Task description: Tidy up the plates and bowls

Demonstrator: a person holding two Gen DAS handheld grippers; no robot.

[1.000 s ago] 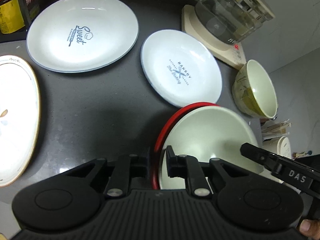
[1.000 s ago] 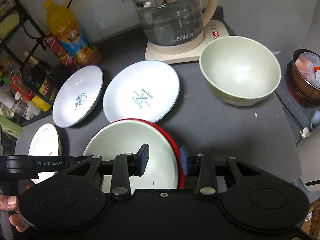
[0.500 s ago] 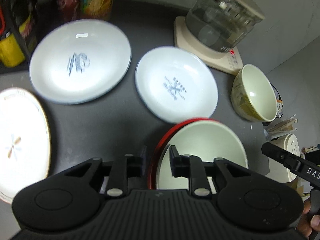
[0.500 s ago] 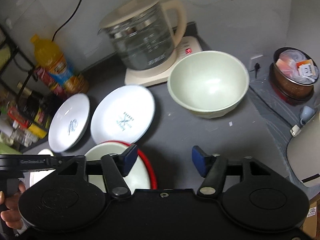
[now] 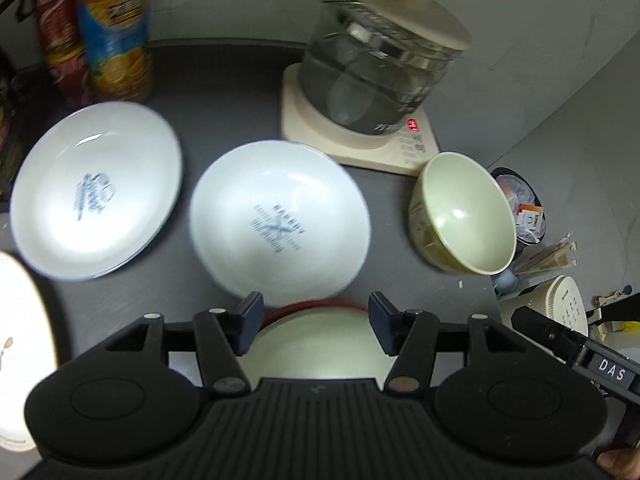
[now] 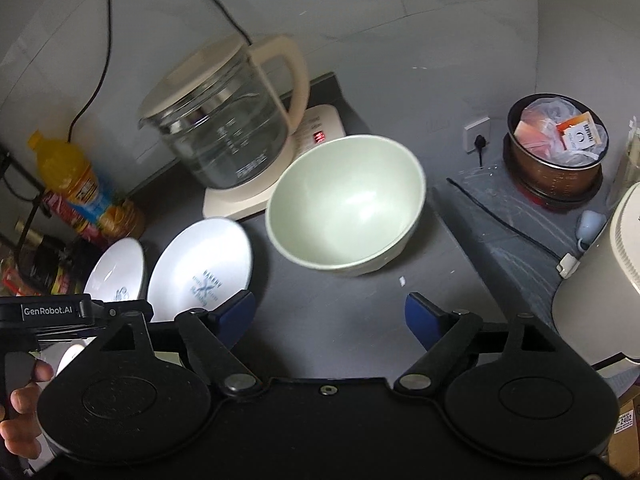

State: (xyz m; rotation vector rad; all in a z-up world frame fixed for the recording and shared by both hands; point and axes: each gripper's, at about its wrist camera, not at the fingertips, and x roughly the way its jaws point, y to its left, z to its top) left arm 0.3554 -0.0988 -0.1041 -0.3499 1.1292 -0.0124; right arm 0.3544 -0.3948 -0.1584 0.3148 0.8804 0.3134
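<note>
A red-rimmed bowl with a pale green inside (image 5: 316,344) sits on the dark counter just below my open left gripper (image 5: 316,320), whose jaws stand apart above its far rim. A second pale green bowl (image 6: 346,210) (image 5: 466,216) stands upright by the kettle base. My right gripper (image 6: 330,320) is open and empty, in front of that bowl. Two white plates with blue print lie side by side: the "Bakery" plate (image 5: 280,224) (image 6: 202,270) and the "Sweet" plate (image 5: 96,190) (image 6: 116,270). Part of a white gold-rimmed plate (image 5: 20,344) shows at the far left.
A glass kettle (image 6: 224,140) on a cream base (image 5: 404,148) stands at the back. An orange juice bottle (image 5: 116,28) and a can are at the back left. A copper pot of packets (image 6: 556,152) and a white appliance (image 6: 600,276) stand to the right.
Both grippers have let go of the red-rimmed bowl, opened, and pulled back and up. The right gripper has swung right toward the green bowl.
</note>
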